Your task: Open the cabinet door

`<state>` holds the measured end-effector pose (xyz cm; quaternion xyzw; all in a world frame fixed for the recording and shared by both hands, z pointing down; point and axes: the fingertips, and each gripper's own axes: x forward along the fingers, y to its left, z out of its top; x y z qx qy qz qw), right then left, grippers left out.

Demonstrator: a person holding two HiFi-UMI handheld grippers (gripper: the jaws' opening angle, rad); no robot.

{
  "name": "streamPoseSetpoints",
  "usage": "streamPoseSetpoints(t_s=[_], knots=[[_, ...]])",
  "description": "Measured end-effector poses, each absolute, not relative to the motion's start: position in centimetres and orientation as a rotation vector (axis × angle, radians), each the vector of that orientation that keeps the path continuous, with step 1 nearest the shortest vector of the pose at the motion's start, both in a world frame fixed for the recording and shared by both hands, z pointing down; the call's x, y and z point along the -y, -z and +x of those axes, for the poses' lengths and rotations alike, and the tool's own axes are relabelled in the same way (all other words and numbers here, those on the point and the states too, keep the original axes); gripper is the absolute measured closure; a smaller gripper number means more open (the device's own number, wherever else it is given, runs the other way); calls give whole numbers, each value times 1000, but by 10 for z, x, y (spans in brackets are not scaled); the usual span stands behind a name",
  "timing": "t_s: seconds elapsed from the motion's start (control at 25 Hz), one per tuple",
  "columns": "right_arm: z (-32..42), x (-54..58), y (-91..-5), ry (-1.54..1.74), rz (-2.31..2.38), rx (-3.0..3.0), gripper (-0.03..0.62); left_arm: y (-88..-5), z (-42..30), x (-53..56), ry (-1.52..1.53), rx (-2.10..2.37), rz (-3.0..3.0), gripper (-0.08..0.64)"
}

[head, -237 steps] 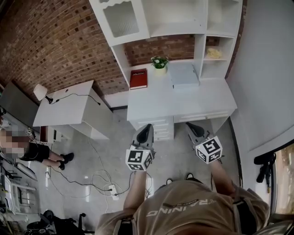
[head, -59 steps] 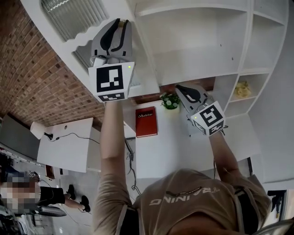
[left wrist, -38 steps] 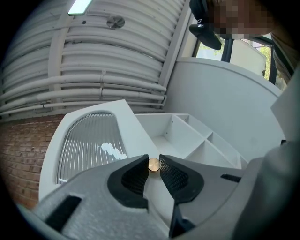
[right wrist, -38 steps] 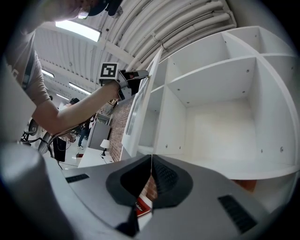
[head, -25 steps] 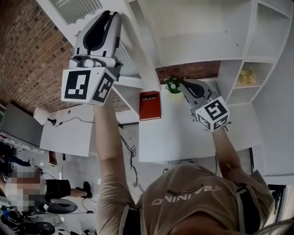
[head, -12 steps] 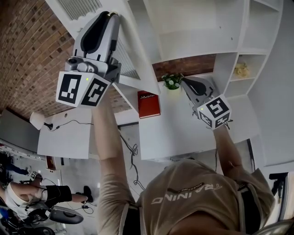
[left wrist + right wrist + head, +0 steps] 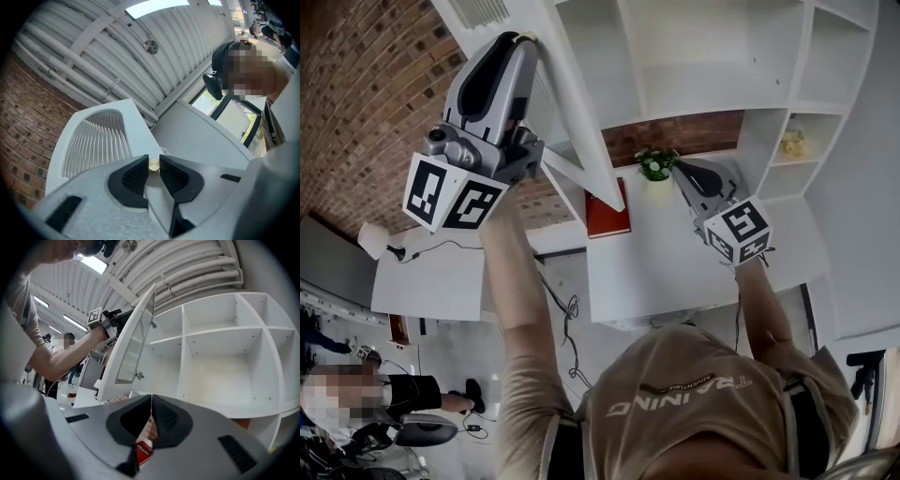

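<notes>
The white cabinet door (image 7: 577,112) with a ribbed glass pane (image 7: 96,143) stands swung well out from the white shelf unit (image 7: 712,56). My left gripper (image 7: 153,165) is shut on the door's small brass knob (image 7: 153,163), which sits between the black pads. In the head view that gripper (image 7: 525,39) reaches up at the door's edge. The right gripper view shows the open door (image 7: 131,348) and bare white compartments (image 7: 220,366) behind it. My right gripper (image 7: 151,420) is shut with nothing in it and hangs over the desk (image 7: 675,272).
A red book (image 7: 607,212) and a small potted plant (image 7: 655,165) stand on the white desk below the shelves. A brick wall (image 7: 375,103) runs to the left. A lower side table with a lamp (image 7: 371,240) and floor cables (image 7: 562,309) lie below left.
The left gripper has pulled the door further out and to the left over the last seconds. The right gripper has stayed over the desk.
</notes>
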<state>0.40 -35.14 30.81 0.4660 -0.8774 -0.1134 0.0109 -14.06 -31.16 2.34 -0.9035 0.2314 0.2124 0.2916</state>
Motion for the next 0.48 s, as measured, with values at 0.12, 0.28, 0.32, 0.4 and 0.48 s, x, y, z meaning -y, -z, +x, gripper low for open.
streamPoseSetpoints(t_s=[0.12, 0.28, 0.32, 0.4, 0.48], knots=[[-9, 348, -307, 360, 1438, 2743, 580, -24, -153, 304, -587, -594, -2424, 495], [-31, 342, -304, 377, 1421, 2747, 580, -24, -170, 296, -610, -556, -2445, 495], [-36, 340, -303, 378, 1422, 2749, 580, -25, -176, 294, -620, -542, -2455, 495], [-46, 335, -301, 384, 1425, 2753, 580, -25, -188, 289, -646, -515, -2468, 495], [-57, 331, -298, 394, 1428, 2757, 580, -24, -200, 285, -663, -499, -2474, 495]])
